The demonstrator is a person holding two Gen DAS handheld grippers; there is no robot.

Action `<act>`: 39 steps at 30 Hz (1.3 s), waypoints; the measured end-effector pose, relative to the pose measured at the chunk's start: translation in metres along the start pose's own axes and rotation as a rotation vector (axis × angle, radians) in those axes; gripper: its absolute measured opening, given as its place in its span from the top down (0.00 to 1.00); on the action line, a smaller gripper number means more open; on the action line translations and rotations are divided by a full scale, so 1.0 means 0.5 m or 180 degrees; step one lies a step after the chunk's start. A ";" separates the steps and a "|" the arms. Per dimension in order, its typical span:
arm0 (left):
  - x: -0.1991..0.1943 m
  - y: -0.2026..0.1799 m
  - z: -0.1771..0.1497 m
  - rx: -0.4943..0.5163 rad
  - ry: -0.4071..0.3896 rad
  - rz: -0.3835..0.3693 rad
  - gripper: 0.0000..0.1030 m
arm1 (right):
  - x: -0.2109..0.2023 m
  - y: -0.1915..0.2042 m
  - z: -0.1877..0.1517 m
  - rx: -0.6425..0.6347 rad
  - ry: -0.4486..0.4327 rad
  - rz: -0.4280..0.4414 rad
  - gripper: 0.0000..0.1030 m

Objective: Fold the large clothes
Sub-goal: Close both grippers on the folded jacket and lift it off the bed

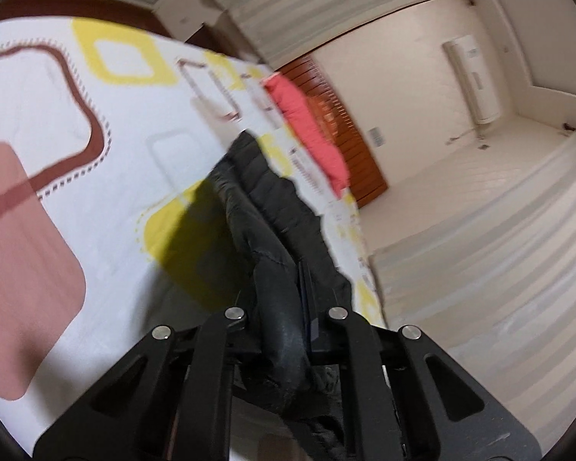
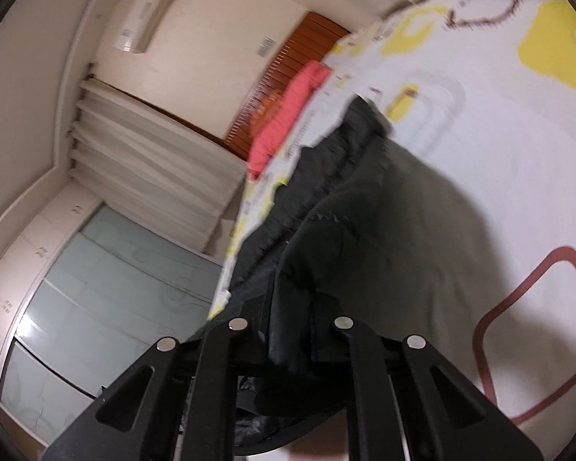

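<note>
There is one black puffy jacket (image 1: 265,207). In the left wrist view it runs from the middle of the frame down to the bottom middle, where a thick fold of it sits right between the two black jaws of the left gripper (image 1: 288,307). The jaws are clenched on that fold. In the right wrist view the same black jacket (image 2: 345,207) fills the middle of the frame and comes down into the right gripper (image 2: 292,319) at the bottom middle. Those jaws are clenched on the cloth too. So both grippers hold the one jacket, each by a bunched part of it.

The far end of the jacket reaches the bed. The bed has one white sheet (image 1: 96,146) with yellow, brown and pink shapes on it. It fills the left side of the left view. In the right view it fills the right side.

One pink-red pillow (image 1: 307,130) lies at the far end of the bed, beyond the jacket, just above the middle of the frame. Behind it is one brown wooden headboard (image 1: 349,142). One white air conditioner (image 1: 472,77) stands by the wall, in the upper right. White curtains (image 2: 146,153) hang at the left of the right view, with a glass wardrobe (image 2: 107,299) in the lower left.
</note>
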State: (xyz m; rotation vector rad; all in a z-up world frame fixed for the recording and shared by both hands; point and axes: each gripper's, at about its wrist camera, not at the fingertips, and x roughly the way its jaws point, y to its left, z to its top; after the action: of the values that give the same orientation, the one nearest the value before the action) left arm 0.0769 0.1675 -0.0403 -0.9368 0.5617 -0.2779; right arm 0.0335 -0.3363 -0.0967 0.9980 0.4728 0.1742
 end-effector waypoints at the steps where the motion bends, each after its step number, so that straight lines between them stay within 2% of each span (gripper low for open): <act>1: -0.015 -0.008 0.001 0.0030 -0.0014 -0.0037 0.90 | -0.018 0.016 0.000 -0.0058 -0.0031 0.0032 0.88; 9: -0.136 -0.050 -0.004 0.0066 0.0016 -0.0271 0.90 | -0.114 0.112 -0.007 -0.0352 -0.0200 0.0234 0.88; 14: -0.095 -0.078 0.042 0.0214 -0.0053 -0.0315 0.90 | -0.076 0.139 0.032 -0.0477 -0.0228 0.0273 0.88; 18: 0.016 -0.097 0.108 0.0245 -0.0046 -0.0326 0.90 | 0.000 0.130 0.093 -0.0425 -0.0235 0.0310 0.88; 21: 0.098 -0.112 0.150 0.0390 -0.0103 -0.0256 0.89 | 0.083 0.135 0.147 -0.0476 -0.0235 0.0252 0.88; 24: 0.202 -0.115 0.196 0.0429 -0.0125 -0.0154 0.89 | 0.166 0.136 0.192 -0.0510 -0.0188 0.0163 0.88; 29: 0.382 -0.098 0.256 0.0475 -0.0092 0.0173 0.90 | 0.312 0.107 0.264 -0.0452 -0.0056 -0.0072 0.88; 36: 0.580 -0.013 0.271 0.0529 0.0103 0.0644 0.90 | 0.483 -0.015 0.314 -0.0234 0.0208 -0.0561 0.88; 39: 0.625 0.006 0.267 0.0640 0.0125 0.0784 0.90 | 0.535 -0.055 0.315 -0.0209 0.0312 -0.0738 0.87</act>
State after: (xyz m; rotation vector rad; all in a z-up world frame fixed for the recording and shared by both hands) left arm 0.4098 0.1168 -0.0849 -0.6613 0.6657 -0.1282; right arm 0.3409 -0.3775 -0.1296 0.8659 0.6640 0.0302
